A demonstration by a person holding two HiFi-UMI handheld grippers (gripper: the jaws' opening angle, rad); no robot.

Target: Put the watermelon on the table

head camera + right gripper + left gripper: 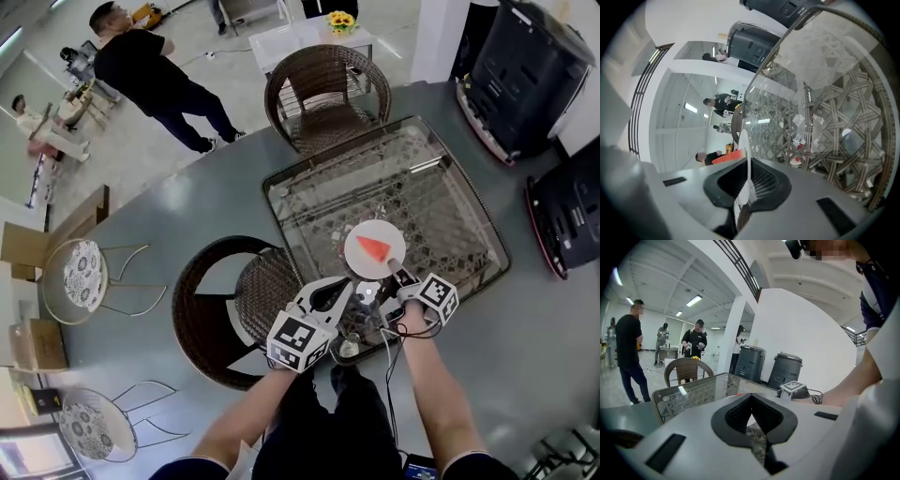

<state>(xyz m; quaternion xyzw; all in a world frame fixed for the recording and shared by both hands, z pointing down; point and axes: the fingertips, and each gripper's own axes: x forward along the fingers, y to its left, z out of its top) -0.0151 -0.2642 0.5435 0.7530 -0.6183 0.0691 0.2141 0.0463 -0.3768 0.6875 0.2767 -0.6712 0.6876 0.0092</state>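
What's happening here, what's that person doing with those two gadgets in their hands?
A person is working with a gripper in each hand. The right gripper is clamped on the rim of a white plate that carries a red watermelon slice, and holds it over the near corner of the glass-topped wicker table. Whether the plate touches the glass can't be told. The left gripper sits beside it, holding nothing.

Your right gripper [395, 273] pinches the near rim of the white plate [389, 236], which carries a watermelon slice [372, 247] at the near edge of the glass-topped wicker table [450, 202]. Your left gripper [345, 289] sits just beside it, jaws together, above a brown wicker chair [220, 309].
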